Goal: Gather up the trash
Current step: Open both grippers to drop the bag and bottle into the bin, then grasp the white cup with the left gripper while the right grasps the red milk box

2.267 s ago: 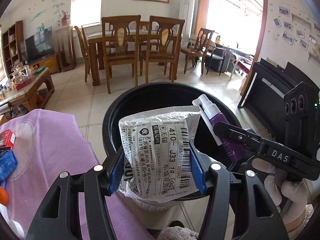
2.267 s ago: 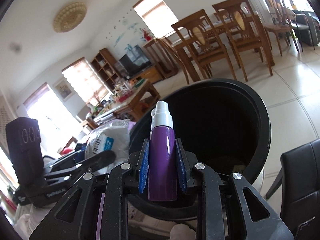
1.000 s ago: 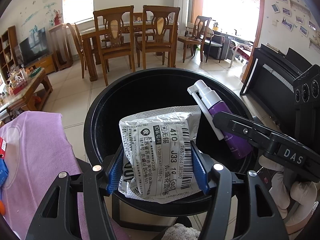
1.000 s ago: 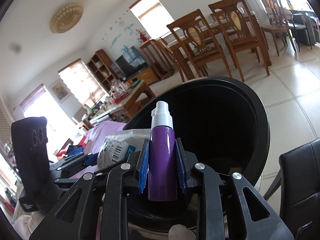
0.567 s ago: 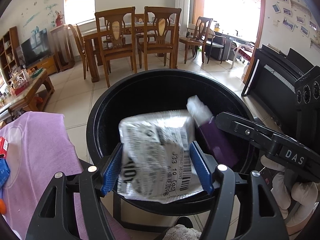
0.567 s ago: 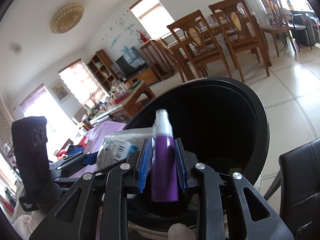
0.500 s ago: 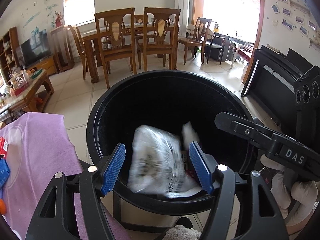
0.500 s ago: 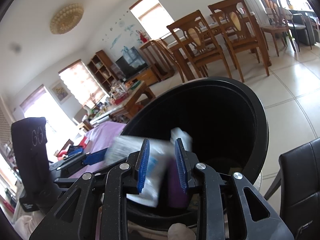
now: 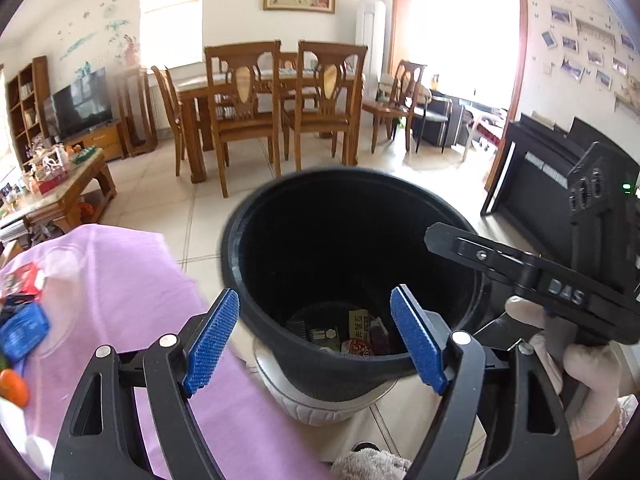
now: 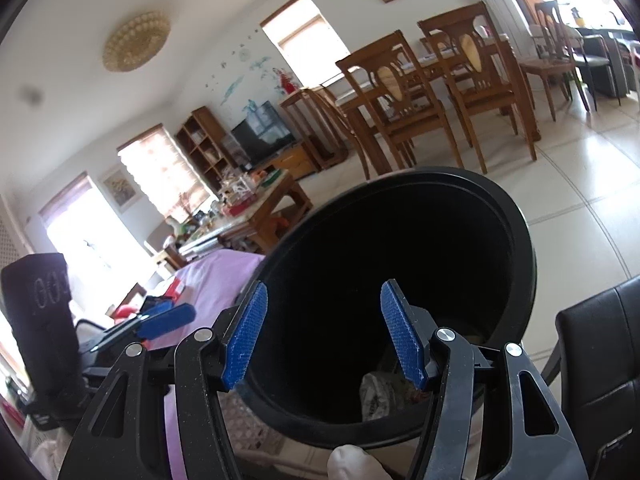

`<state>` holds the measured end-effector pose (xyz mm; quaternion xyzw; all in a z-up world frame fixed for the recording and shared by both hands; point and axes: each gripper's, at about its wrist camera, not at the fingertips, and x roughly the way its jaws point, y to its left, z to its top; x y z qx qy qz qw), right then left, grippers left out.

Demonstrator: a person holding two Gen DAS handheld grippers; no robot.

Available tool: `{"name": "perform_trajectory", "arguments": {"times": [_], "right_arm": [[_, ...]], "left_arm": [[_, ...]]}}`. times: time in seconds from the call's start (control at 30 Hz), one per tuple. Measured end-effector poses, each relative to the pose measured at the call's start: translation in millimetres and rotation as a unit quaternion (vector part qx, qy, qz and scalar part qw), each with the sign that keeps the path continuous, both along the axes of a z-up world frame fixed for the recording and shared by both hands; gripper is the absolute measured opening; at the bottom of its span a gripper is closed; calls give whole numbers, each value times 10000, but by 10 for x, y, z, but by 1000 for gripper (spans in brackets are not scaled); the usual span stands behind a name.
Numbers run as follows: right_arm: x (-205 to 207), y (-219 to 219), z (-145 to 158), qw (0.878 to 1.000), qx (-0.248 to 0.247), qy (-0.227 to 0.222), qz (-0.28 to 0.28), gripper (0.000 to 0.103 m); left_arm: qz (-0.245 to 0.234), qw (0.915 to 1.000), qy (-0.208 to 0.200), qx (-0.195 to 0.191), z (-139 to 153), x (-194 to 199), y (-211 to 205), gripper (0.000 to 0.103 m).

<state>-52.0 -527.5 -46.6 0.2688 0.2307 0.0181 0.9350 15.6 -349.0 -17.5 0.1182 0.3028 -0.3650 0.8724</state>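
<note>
Left gripper (image 9: 316,336), lower centre of left-wrist frame: blue pads spread, jaws just opened wider, nothing between them. Right gripper (image 10: 324,336), lower centre of right-wrist frame: likewise spread, just opened, empty.

Black bin (image 9: 240,240), directly beyond both: dropped trash (image 9: 356,334) lying at the bottom, wrappers and a purple item among it; white packet (image 10: 378,394) visible low inside from the right-wrist view. Both loads judged delivered.

Bench under purple cloth (image 9: 132,280), lower left: red box (image 9: 22,282), blue packets (image 9: 22,330), orange fruit (image 9: 12,388) remaining; more collecting likely ahead.

Bin rim just beside bench edge; black chair (image 10: 600,352) close at lower right. Tiled floor (image 9: 168,184) open toward the distant dining set.
</note>
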Motion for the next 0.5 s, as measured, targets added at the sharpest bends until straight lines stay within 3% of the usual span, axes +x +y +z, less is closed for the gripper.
{"name": "perform_trajectory", "arguments": {"times": [0.27,0.5], "right_arm": [[166,572,216,9979,-388,-17,519,64],[413,1314,296,9911,-663,41,1154,64]], "left_arm": [[744,9963,-281,-320,274,-72,1019,78],[1949,9803,-122,-285,216,125,2192,78]]}}
